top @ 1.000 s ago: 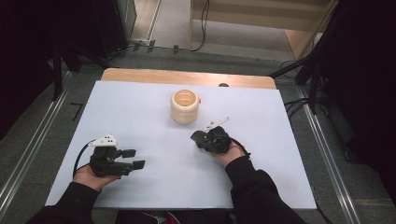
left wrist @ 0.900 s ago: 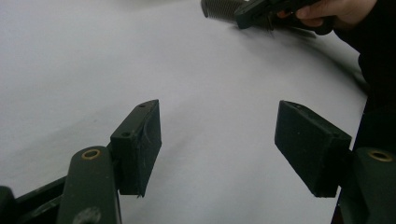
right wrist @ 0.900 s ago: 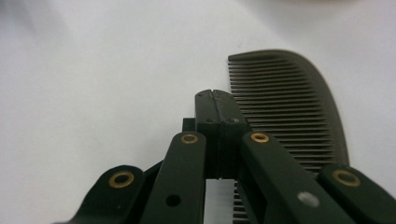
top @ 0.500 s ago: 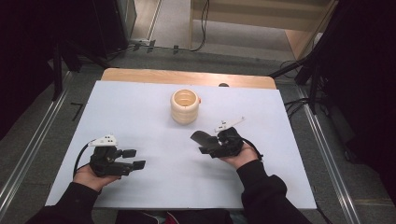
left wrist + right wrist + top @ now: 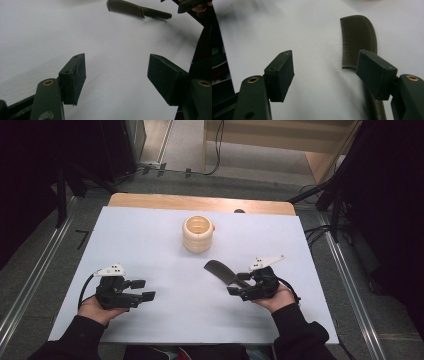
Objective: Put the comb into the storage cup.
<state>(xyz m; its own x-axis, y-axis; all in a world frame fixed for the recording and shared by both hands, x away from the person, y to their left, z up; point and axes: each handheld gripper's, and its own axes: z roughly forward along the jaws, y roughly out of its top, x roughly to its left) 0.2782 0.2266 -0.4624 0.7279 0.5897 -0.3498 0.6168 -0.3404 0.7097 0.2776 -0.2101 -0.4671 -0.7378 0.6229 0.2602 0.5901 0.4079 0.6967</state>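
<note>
A dark comb [image 5: 220, 270] lies flat on the white table [image 5: 150, 245], teeth end toward the cream ribbed cup [image 5: 198, 234]. My right gripper [image 5: 237, 286] hovers just off the comb's handle end. Its jaws have just been opening and stand open with nothing between them. In the right gripper view the comb [image 5: 358, 40] lies past and under the right-hand jaw of that gripper [image 5: 324, 72]. My left gripper [image 5: 143, 289] rests at the front left, open and empty. The left gripper view shows its jaws [image 5: 117, 75] wide apart, with the comb [image 5: 130, 8] far off.
The cup stands upright at the table's middle back. A wooden strip [image 5: 200, 202] borders the far edge. Metal rails [image 5: 30, 285] run along both sides on the floor. The other hand's gripper [image 5: 190, 3] shows at the top right of the left gripper view.
The right gripper opened, let go of the comb and drew back to the right and toward the person. The comb now lies on the table. The left hand has not moved.
</note>
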